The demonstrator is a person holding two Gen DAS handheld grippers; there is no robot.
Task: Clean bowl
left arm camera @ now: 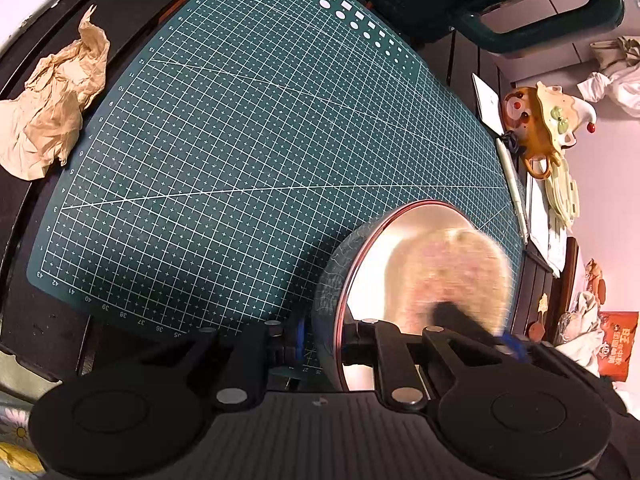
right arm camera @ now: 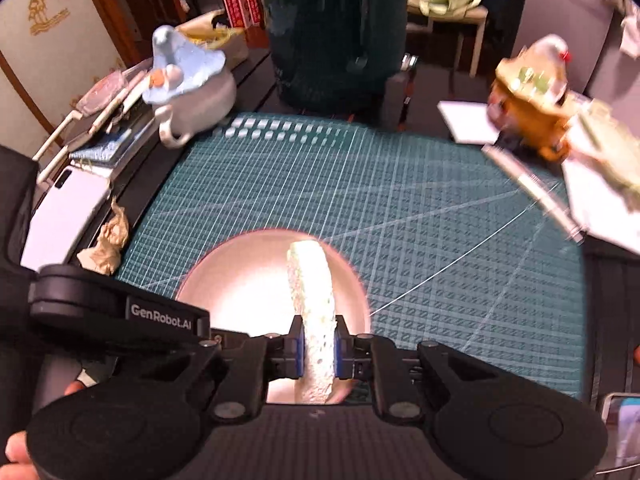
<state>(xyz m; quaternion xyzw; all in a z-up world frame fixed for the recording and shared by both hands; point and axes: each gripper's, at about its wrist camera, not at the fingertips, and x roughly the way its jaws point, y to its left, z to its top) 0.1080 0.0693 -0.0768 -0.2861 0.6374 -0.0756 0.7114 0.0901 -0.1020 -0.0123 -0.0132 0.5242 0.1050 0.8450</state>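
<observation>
Jaws of the right gripper [right arm camera: 319, 350] are clamped narrow on a pale sponge [right arm camera: 312, 300], squeezing it edge-on between the blue pads. The sponge's long axis runs away from the gripper and reaches down into the bowl [right arm camera: 240, 280]. In the left wrist view the sponge [left arm camera: 456, 272] is a blurred pale shape inside the bowl.

The left gripper [left arm camera: 320, 344] has its jaws nearly closed on the bowl's [left arm camera: 376, 264] near rim, one finger outside the dark patterned wall and one inside. The bowl is tilted, its pale inside and reddish rim facing the sponge.

The bowl sits at the near edge of a green cutting mat [left arm camera: 240, 140] marked with a white grid, on a dark worktop [left arm camera: 48, 320]. A crumpled brown paper [left arm camera: 52, 108] lies just off the mat's edge. A blue figurine teapot [right arm camera: 188, 84] and a brown figurine teapot [right arm camera: 532, 96] stand at opposite sides of the mat, with a pen [left arm camera: 516, 192] near the brown one.
</observation>
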